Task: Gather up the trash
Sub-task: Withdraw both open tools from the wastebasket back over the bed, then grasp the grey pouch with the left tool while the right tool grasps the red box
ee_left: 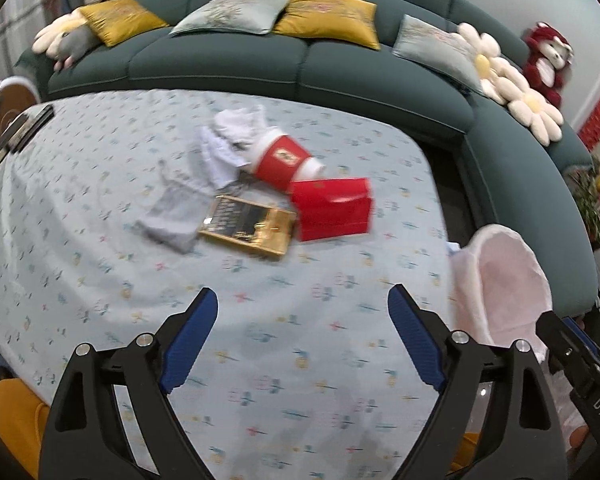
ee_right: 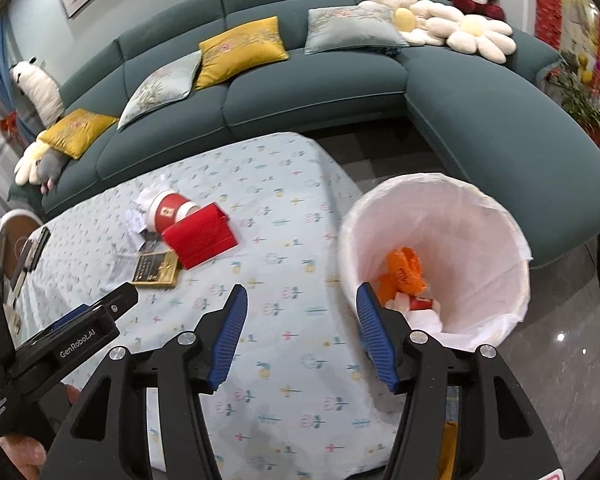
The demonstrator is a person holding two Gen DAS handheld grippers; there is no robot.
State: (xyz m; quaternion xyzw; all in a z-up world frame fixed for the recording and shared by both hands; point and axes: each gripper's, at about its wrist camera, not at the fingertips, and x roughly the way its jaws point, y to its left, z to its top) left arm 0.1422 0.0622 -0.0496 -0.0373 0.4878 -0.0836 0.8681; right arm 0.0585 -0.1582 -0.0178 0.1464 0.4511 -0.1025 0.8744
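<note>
1. A table [ee_left: 100, 280] under a pale flowered cloth stands in front of a dark green sofa [ee_left: 260, 68].
2. Trash sits together near the table's middle: a red cup [ee_left: 282, 162] on its side, a red box [ee_left: 332, 208] touching it, a gold packet [ee_left: 248, 222] just beside the box, and white tissues [ee_left: 228, 140] behind the cup.
3. The left gripper [ee_left: 302, 312] hangs over bare cloth, jaws wide apart, nothing between them.
4. The right gripper [ee_right: 300, 312] is also open and empty, at the table's edge.
5. A white-lined bin [ee_right: 460, 208] stands on the floor beside the table, with an orange wrapper [ee_right: 404, 272] and other scraps inside.
</note>
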